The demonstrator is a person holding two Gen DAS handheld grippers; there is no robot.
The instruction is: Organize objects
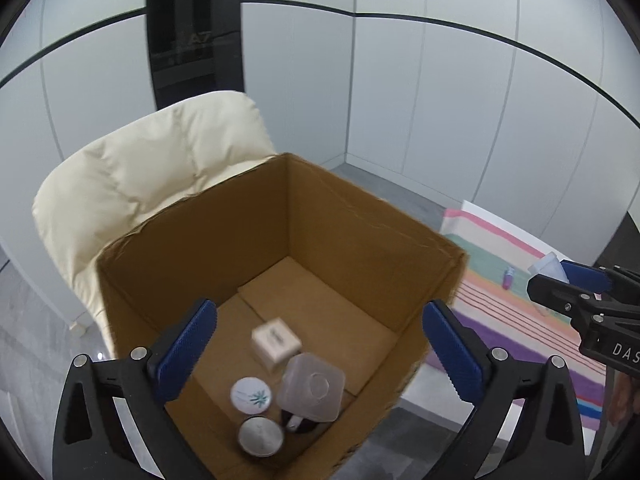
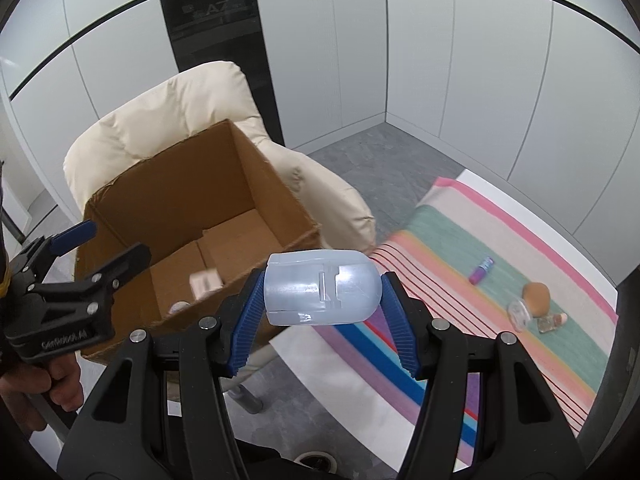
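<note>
right gripper (image 2: 322,308) is clamped across the ends of a translucent plastic case (image 2: 320,286), just outside the cardboard box (image 2: 256,184)'s near edge. looks light, stiff and slick, so grip the flat sides. left gripper (image 1: 316,354) hangs wide open, empty, over the box, which already holds a plastic tub (image 1: 312,388), two round tins (image 1: 251,395) and a small carton (image 1: 276,342).

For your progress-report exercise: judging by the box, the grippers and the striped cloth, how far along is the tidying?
Done: the cardboard box already holds a small white box, two round tins and a clear plastic container. In hand: the right gripper grips a translucent plastic case; the left gripper is open over the box. Left: a purple tube, a brown round object and small clear items on the striped cloth.
</note>
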